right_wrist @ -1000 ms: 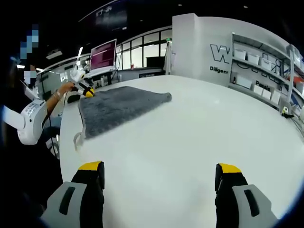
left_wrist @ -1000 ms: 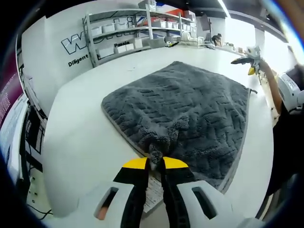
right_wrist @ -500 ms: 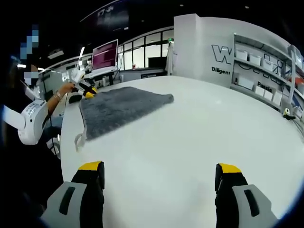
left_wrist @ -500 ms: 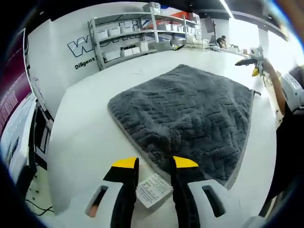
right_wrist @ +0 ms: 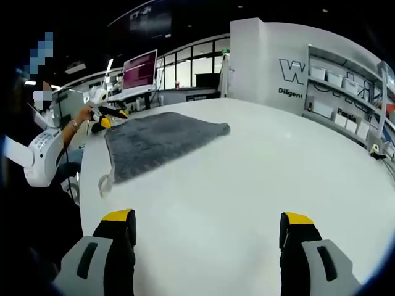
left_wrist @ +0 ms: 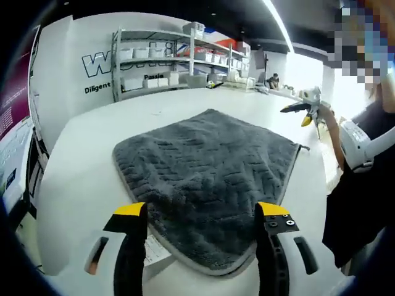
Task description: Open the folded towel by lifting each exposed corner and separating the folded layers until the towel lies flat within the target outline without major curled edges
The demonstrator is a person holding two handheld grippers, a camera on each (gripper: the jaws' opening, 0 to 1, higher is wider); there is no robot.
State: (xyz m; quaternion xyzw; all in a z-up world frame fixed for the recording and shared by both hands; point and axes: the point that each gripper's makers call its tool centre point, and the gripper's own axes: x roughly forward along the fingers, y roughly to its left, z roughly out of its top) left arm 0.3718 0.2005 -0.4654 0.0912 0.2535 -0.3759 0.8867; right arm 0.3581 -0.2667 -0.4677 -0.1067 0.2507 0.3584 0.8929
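Observation:
A dark grey towel [left_wrist: 203,172] lies spread on the white table [left_wrist: 80,179], its near corner between my left gripper's jaws. My left gripper [left_wrist: 202,216] is open above that corner, with nothing held. A white care label [left_wrist: 151,250] pokes out from under the towel's near edge by the left jaw. In the right gripper view the same towel [right_wrist: 154,139] lies far off at the upper left, with the left gripper [right_wrist: 108,117] at its far edge. My right gripper [right_wrist: 207,221] hovers open over bare table [right_wrist: 247,179]. The right gripper [left_wrist: 303,111] also shows beyond the towel's right corner.
Shelving with white bins [left_wrist: 160,61] stands along the back wall. A person [left_wrist: 358,154] stands at the table's right edge. Monitors and desks [right_wrist: 139,77] lie beyond the table. The table's rim [left_wrist: 37,203] drops off at the left.
My left gripper has let go of the towel's near corner and opened wide; the pinched bunch has dropped flat. The left view has swung somewhat. The right gripper has stayed open and barely moved.

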